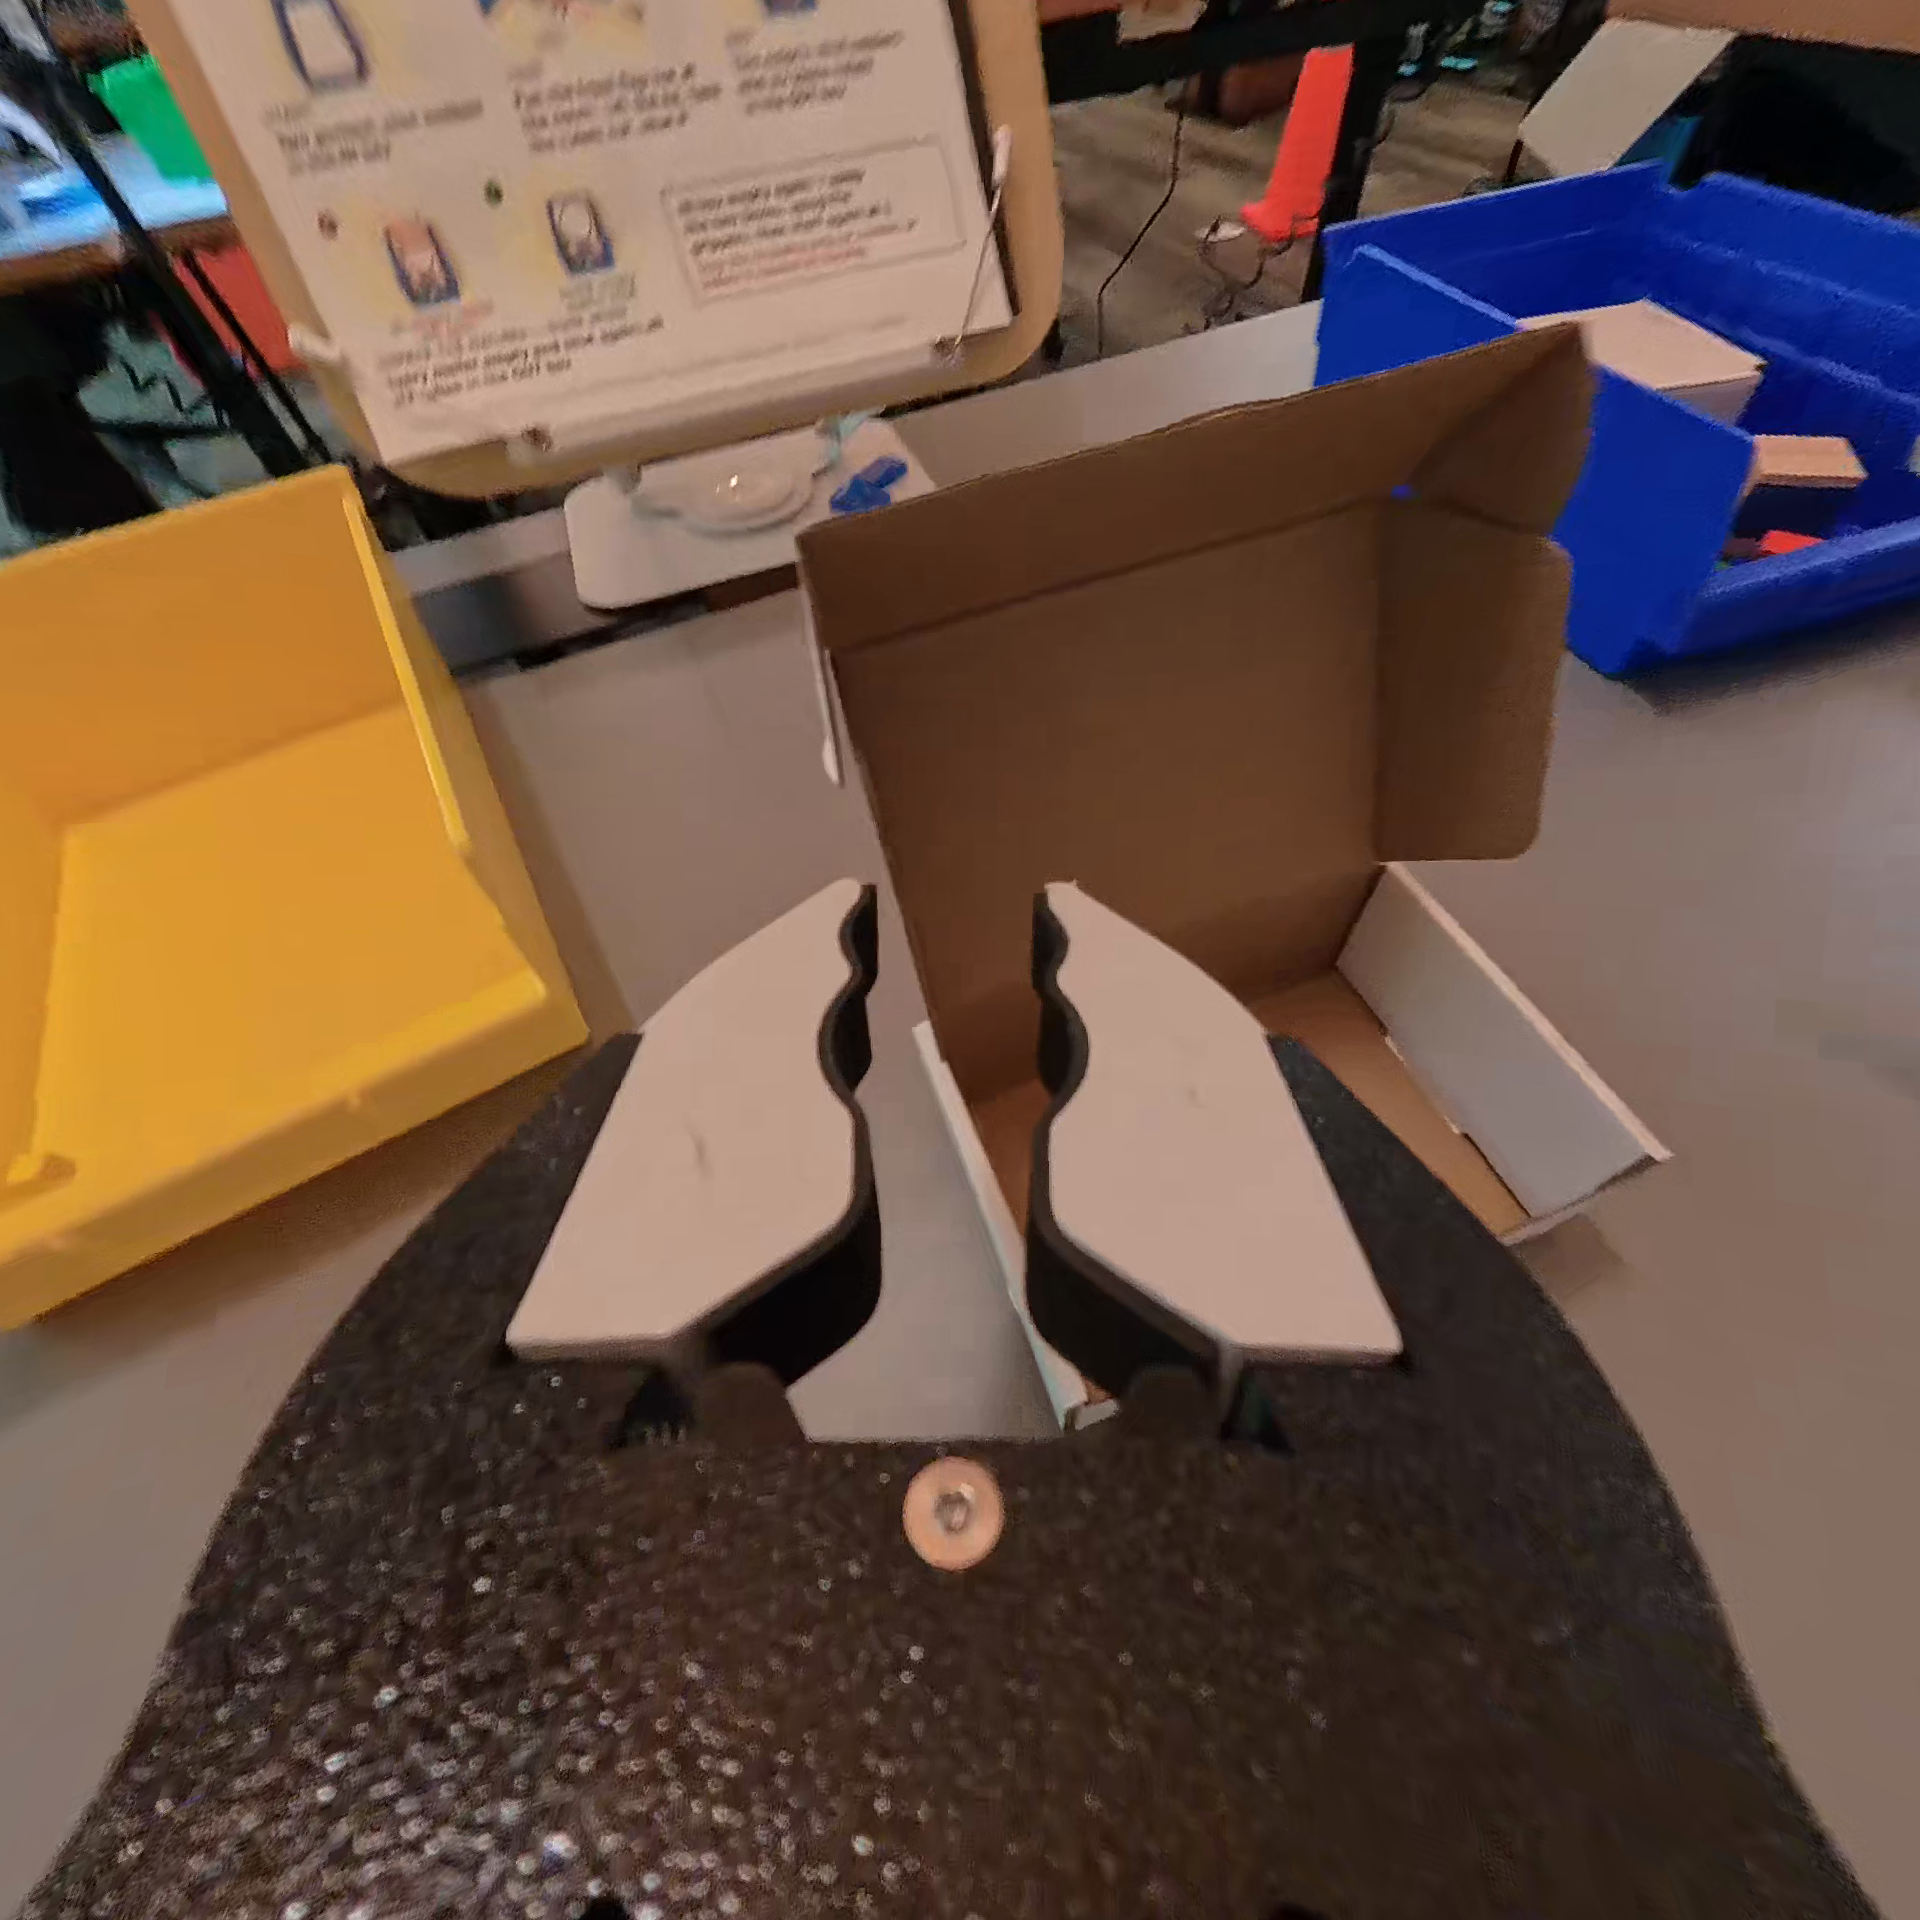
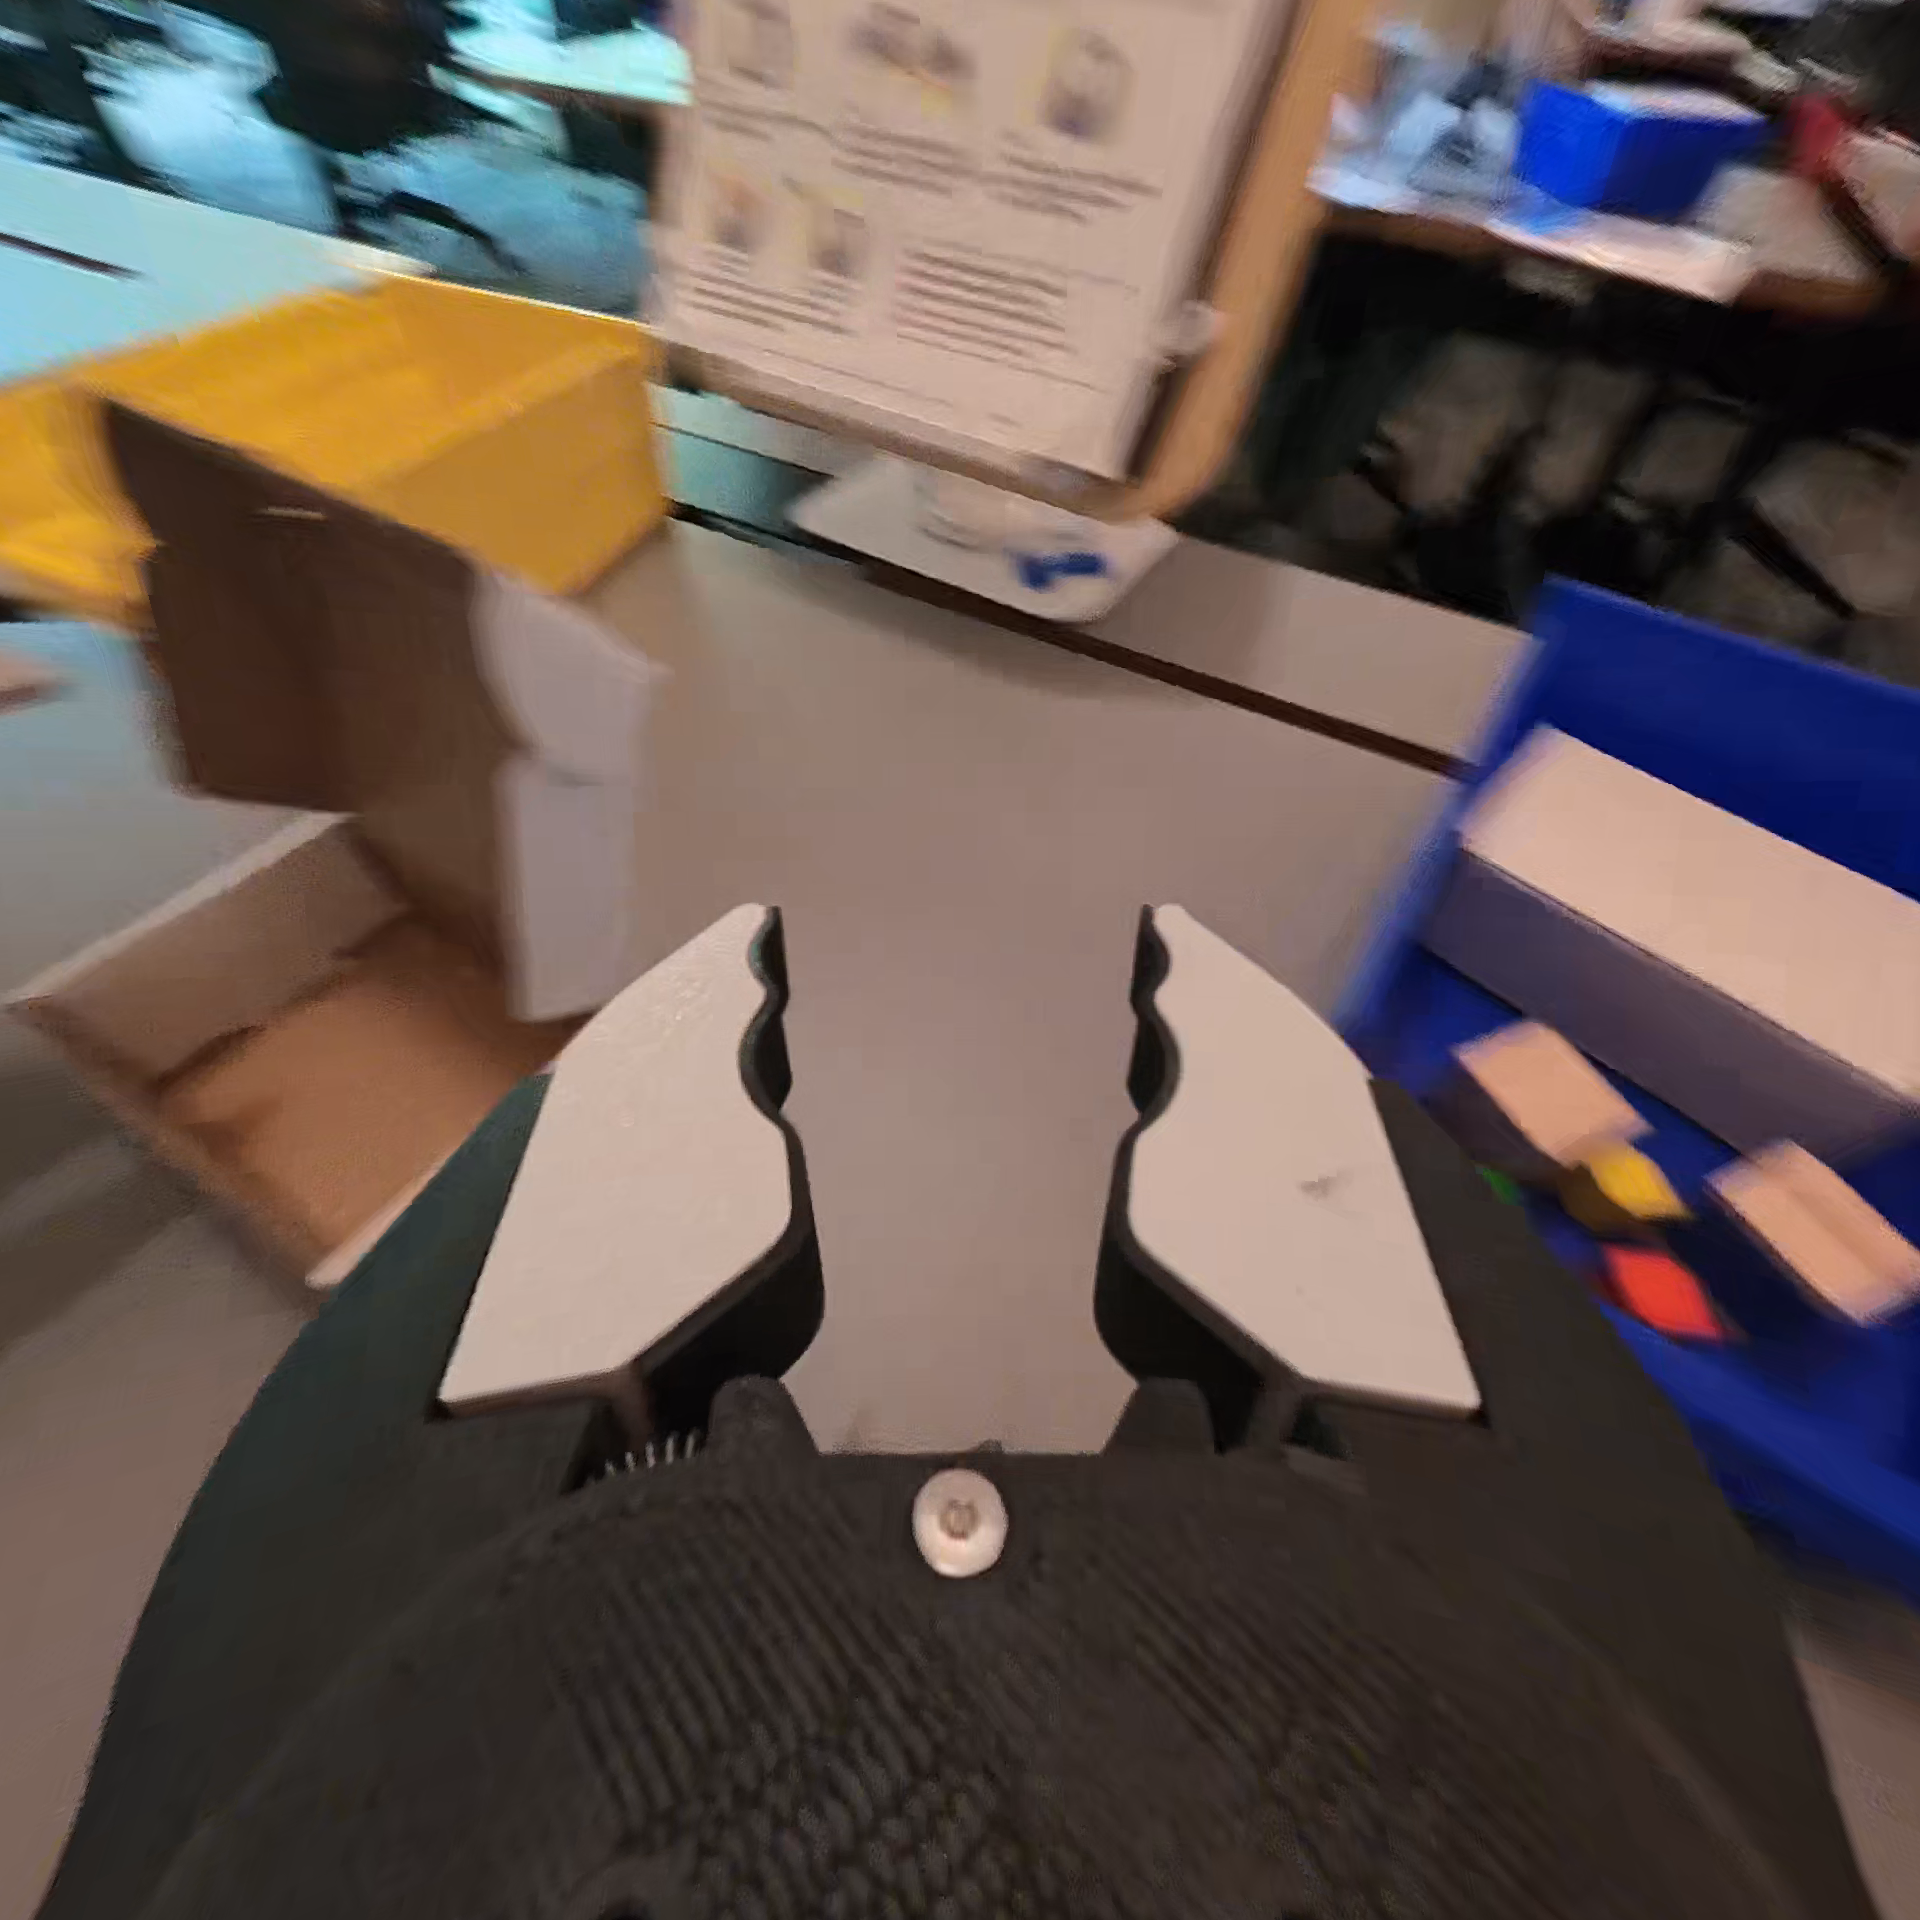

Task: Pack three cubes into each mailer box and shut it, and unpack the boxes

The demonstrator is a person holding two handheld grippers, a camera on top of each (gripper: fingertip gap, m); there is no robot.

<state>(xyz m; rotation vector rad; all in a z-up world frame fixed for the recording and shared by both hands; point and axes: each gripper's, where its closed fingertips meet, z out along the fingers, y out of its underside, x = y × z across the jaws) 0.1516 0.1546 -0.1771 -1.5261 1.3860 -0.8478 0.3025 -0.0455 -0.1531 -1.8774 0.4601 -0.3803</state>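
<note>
An open mailer box [image 1: 1174, 790], white outside and brown inside, stands on the grey table with its lid upright. My left gripper [image 1: 954, 894] is open and empty, its fingers straddling the box's left wall at the near corner. The box also shows in the right wrist view [image 2: 312, 707], at the left, blurred. My right gripper [image 2: 958, 914] is open and empty above bare table, between the box and the blue bin [image 2: 1683, 748]. Coloured cubes, a red one [image 2: 1657, 1294] and a yellow one [image 2: 1631, 1184], lie in the blue bin beside closed white boxes [image 2: 1704, 883].
A yellow bin [image 1: 239, 862] stands left of the box and shows no contents. The blue bin [image 1: 1662, 540] stands at the right, holding a white box [image 1: 1652, 353] and cubes. An instruction board [image 1: 623, 208] on a white stand is behind the table.
</note>
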